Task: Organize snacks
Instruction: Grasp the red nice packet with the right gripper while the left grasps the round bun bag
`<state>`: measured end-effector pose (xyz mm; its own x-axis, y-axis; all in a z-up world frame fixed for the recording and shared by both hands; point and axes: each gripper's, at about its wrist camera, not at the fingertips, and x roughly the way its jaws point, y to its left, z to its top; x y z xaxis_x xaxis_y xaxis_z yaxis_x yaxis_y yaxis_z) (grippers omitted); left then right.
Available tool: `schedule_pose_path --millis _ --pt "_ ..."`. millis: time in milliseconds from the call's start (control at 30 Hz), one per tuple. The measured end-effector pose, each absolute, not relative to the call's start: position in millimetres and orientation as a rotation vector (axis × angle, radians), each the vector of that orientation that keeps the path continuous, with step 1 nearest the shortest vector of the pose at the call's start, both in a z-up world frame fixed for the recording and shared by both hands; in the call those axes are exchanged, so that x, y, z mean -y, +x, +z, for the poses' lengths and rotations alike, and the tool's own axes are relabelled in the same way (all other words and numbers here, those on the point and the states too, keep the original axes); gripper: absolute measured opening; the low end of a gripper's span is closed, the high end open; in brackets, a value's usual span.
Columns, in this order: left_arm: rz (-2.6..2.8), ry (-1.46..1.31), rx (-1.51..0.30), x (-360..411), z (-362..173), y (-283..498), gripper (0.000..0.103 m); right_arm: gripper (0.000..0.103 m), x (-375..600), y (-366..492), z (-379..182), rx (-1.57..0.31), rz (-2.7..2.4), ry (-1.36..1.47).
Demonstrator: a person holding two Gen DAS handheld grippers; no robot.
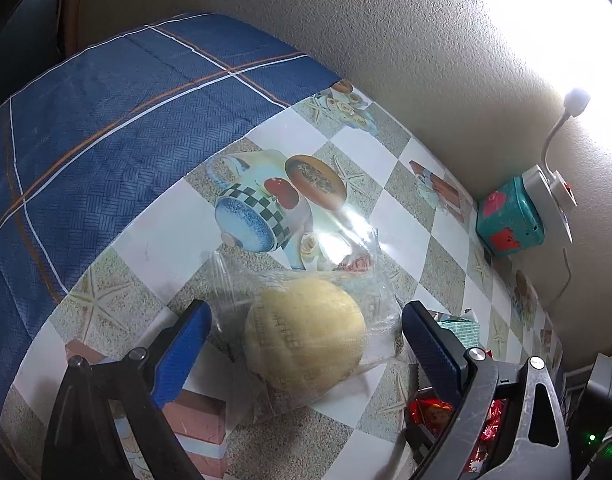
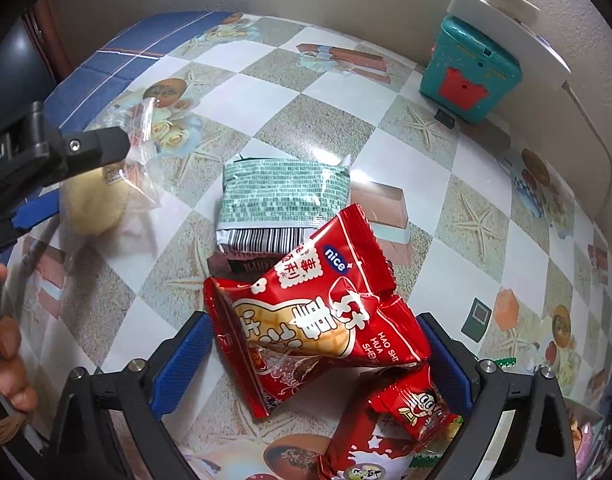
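A pale yellow bun in a clear wrapper (image 1: 303, 344) lies on the patterned tablecloth, between the spread blue fingers of my left gripper (image 1: 306, 320), which is open around it. It also shows in the right wrist view (image 2: 95, 200) under the left gripper's finger. My right gripper (image 2: 318, 332) is open around a red peanut snack packet (image 2: 318, 320). A green-and-white packet (image 2: 283, 200) lies beyond it. Small red packets (image 2: 402, 416) lie near the right finger.
A teal box with red shapes (image 2: 470, 68) stands at the wall with a white power strip (image 2: 510, 28) and cable on it. A blue plaid cushion (image 1: 105, 120) covers the table's far left. The wall runs along the back.
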<state>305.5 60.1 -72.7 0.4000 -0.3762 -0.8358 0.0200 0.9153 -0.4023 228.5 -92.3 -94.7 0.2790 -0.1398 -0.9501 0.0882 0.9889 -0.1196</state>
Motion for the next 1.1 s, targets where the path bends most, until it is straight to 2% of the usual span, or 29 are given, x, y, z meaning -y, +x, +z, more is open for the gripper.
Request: schedule_pose_path --millis 33,67,200,300,533,1100 --pt "-0.256 -0.353 -1.140 -60 -73 305 0.095 0.099 94 229 -95 -1.279 -0.152 -0.047" --pt "-0.255 -0.347 -1.140 -59 -72 305 0.089 0.097 94 229 -95 -1.274 -0.151 -0.048" --pt "-0.268 -0.329 -1.144 -54 -70 302 0.075 0.088 96 224 -88 -1.246 -0.154 -0.038" --pt "-0.267 -0.337 -1.144 -54 -68 301 0.072 0.078 100 224 -79 -1.219 -0.163 -0.038" --pt "-0.258 -0.321 -1.140 -58 -61 298 0.070 0.069 109 220 -71 -1.185 -0.161 0.021" --pt "-0.251 -0.369 -1.038 -98 -10 288 0.070 0.068 168 144 -8 -0.960 -0.307 0.305"
